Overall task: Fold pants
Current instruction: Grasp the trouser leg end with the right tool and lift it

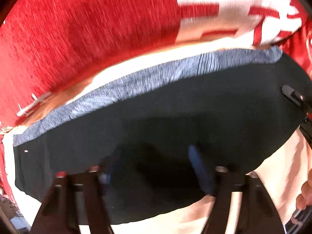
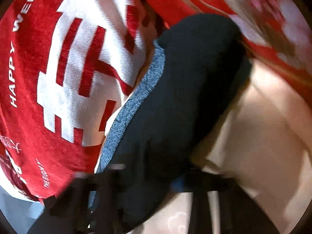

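Observation:
Dark pants (image 1: pixel 175 107) with a heathered blue-grey waistband (image 1: pixel 124 89) lie folded on a pale bed sheet. My left gripper (image 1: pixel 156 167) hovers over their near edge with its blue-padded fingers (image 1: pixel 198 167) spread apart and nothing between them. In the right wrist view the same pants (image 2: pixel 187 89) run up the middle, with the waistband (image 2: pixel 136 105) along their left side. My right gripper (image 2: pixel 148 177) is blurred at the pants' near end, so its jaws do not show clearly. Its tip (image 1: pixel 292 95) also shows at the right edge of the left wrist view.
A red and white blanket (image 1: pixel 78 29) with printed lettering (image 2: pixel 13 64) lies bunched just beyond the waistband. The pale sheet (image 2: pixel 263 126) shows to the right of the pants. A red patterned cloth (image 2: pixel 263 19) lies at the far right.

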`<action>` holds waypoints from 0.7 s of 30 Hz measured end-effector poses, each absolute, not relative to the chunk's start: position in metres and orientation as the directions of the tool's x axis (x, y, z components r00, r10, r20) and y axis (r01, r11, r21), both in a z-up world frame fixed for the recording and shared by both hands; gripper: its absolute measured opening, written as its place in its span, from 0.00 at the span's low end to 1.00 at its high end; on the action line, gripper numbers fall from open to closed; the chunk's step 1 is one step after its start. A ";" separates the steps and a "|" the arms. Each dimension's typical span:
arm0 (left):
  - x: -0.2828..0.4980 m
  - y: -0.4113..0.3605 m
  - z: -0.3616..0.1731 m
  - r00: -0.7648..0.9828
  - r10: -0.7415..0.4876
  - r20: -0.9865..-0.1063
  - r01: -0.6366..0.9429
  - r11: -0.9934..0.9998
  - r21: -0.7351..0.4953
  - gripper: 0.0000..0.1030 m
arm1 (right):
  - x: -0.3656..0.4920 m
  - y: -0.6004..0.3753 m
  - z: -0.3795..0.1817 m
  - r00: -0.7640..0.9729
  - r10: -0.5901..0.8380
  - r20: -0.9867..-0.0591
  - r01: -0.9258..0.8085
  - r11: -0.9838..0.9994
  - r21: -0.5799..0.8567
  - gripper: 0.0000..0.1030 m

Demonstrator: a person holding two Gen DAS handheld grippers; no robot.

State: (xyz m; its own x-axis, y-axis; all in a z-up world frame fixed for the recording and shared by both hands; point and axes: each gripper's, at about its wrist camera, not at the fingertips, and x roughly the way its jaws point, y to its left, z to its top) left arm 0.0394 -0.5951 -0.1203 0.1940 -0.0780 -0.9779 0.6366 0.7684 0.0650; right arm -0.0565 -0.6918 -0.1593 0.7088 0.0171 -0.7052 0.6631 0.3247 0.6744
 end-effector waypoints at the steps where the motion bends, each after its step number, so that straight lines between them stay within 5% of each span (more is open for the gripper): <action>1: 0.043 -0.597 -0.116 0.196 -0.095 -0.976 0.626 0.778 0.050 0.65 | -0.057 -0.691 -0.152 0.711 0.015 -0.703 0.656 0.347 0.670 0.16; 9: 0.019 -0.634 -0.140 0.214 -0.156 -0.964 0.689 0.724 0.036 0.65 | -0.039 -0.669 -0.096 0.701 0.014 -0.713 0.585 0.561 0.586 0.16; 21: 0.047 -0.561 -0.108 0.196 -0.226 -0.954 0.604 0.795 -0.064 0.65 | 0.014 -0.579 -0.034 0.590 -0.116 -0.799 0.394 0.905 0.159 0.15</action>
